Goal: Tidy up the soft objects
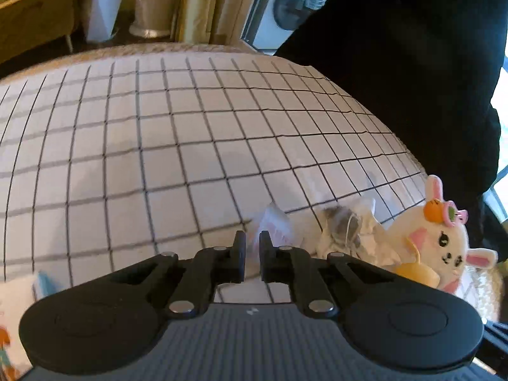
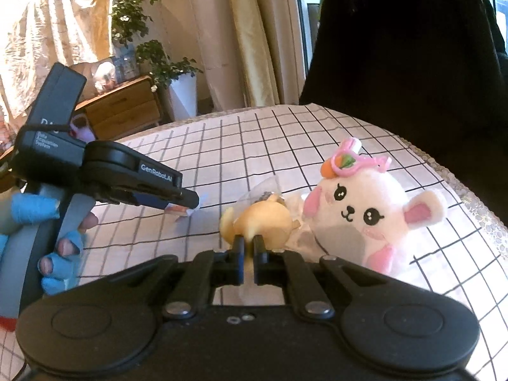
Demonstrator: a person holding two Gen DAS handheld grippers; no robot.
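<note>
Pinching a clear plastic bag (image 1: 276,225), left hand-held gripper (image 1: 252,238).

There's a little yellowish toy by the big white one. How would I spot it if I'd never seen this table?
Start at the table with the black-grid cloth and find the white plush with pink ears. Just to its left in the right wrist view lies the small tan plush, pinched by the right gripper. It is the only yellowish toy, much smaller than its neighbour.

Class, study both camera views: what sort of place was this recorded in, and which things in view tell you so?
Most likely a room in a home. Beyond the checked cloth stand a washing machine, a wooden cabinet, potted plants and long curtains.
</note>
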